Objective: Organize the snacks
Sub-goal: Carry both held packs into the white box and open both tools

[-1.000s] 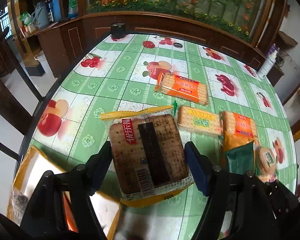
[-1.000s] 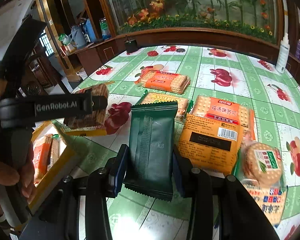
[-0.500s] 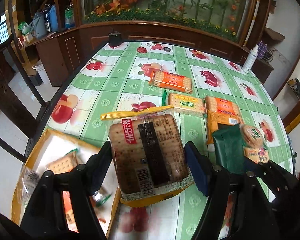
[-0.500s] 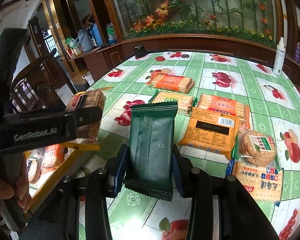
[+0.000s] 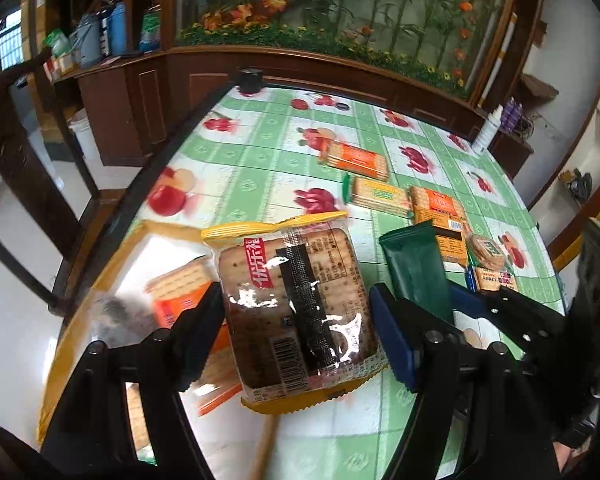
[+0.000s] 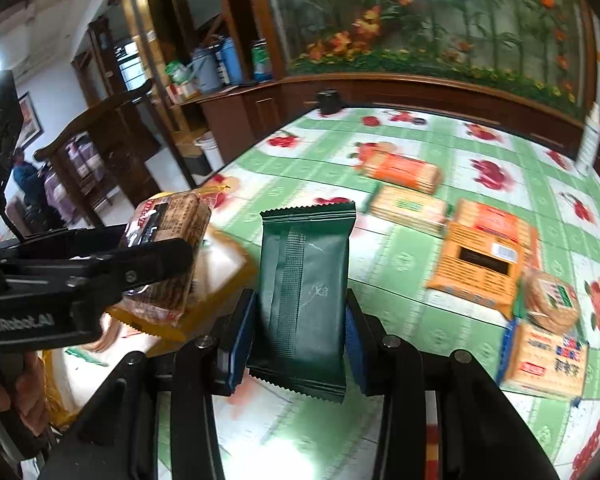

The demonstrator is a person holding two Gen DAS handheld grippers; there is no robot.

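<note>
The tabletop [image 5: 260, 160], wearing a green fruit-print cloth, is standing before a wooden cabinet wall with painted flowers. The left gripper [image 5: 296, 320] is clamping a cracker packet [image 5: 296, 300] above the yellow tray [image 5: 160, 232]; beside it, the right gripper [image 6: 300, 320] is clamping a green packet [image 6: 304, 288].

Bright daylight, with a window [image 5: 10, 42] at far left; white glare on the table [image 6: 284, 456] near the lens. Motion blur smears surrounding packets; strong fisheye curvature and dark vignetting at the edges.
</note>
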